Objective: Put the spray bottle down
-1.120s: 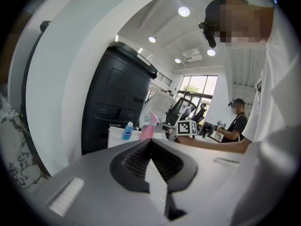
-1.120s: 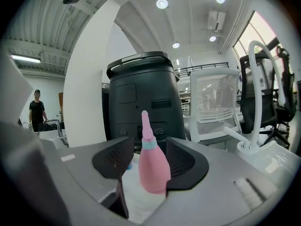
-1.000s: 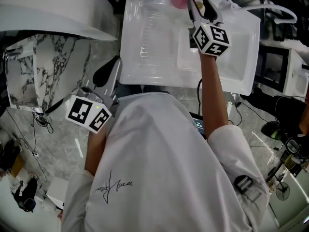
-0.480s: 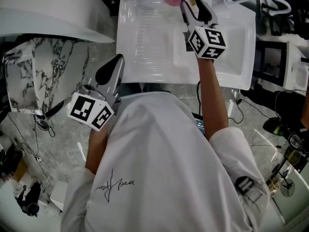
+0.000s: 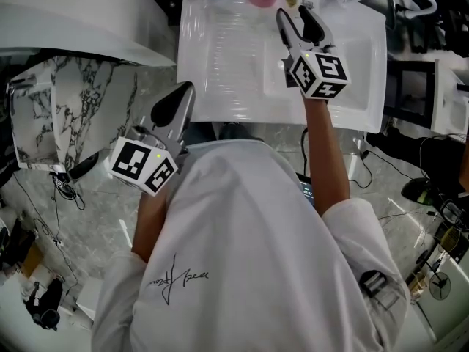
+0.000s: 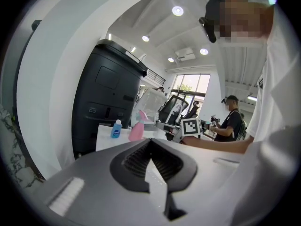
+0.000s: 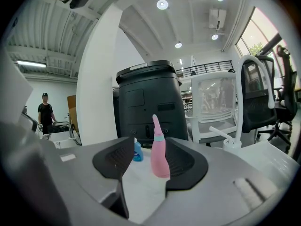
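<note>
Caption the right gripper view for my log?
Open right claw faces the upright pink bottle on the white table, a blue bottle left of it.

No wording can be read anywhere. The shirt [image 5: 242, 270] bears a dark handwritten scrawl on its back, too loose to make out, and the label on the blue bottle [image 6: 116, 129] is too small. The cubes [image 5: 141, 166] carry only black-and-white square patterns.
</note>
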Demonstrator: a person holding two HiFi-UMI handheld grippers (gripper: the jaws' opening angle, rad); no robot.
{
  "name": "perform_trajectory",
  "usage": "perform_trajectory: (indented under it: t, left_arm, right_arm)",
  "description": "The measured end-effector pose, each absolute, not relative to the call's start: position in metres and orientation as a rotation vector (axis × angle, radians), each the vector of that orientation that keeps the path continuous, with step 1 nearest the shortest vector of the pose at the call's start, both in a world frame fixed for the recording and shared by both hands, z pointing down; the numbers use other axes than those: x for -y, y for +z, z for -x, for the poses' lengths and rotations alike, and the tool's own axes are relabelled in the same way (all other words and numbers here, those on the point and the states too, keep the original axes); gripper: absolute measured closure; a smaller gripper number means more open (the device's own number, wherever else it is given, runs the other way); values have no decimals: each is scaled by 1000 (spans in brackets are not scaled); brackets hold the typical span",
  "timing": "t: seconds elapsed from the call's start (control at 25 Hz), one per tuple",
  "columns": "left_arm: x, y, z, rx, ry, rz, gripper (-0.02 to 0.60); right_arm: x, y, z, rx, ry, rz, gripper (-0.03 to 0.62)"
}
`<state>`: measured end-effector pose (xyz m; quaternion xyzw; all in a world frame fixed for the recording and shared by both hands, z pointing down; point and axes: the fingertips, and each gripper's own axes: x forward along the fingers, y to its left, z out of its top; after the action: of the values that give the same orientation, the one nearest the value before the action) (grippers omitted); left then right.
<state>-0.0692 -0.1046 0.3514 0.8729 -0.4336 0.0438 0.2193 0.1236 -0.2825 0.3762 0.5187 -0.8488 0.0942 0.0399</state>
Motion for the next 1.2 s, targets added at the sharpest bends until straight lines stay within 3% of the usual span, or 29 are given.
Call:
perform_trajectory:
  t: [1.2]
  left_arm:
    - [87,344,68,1224,74,-2436,577]
  right_arm:
    - [210,370,-136,2591,405,-1552,470]
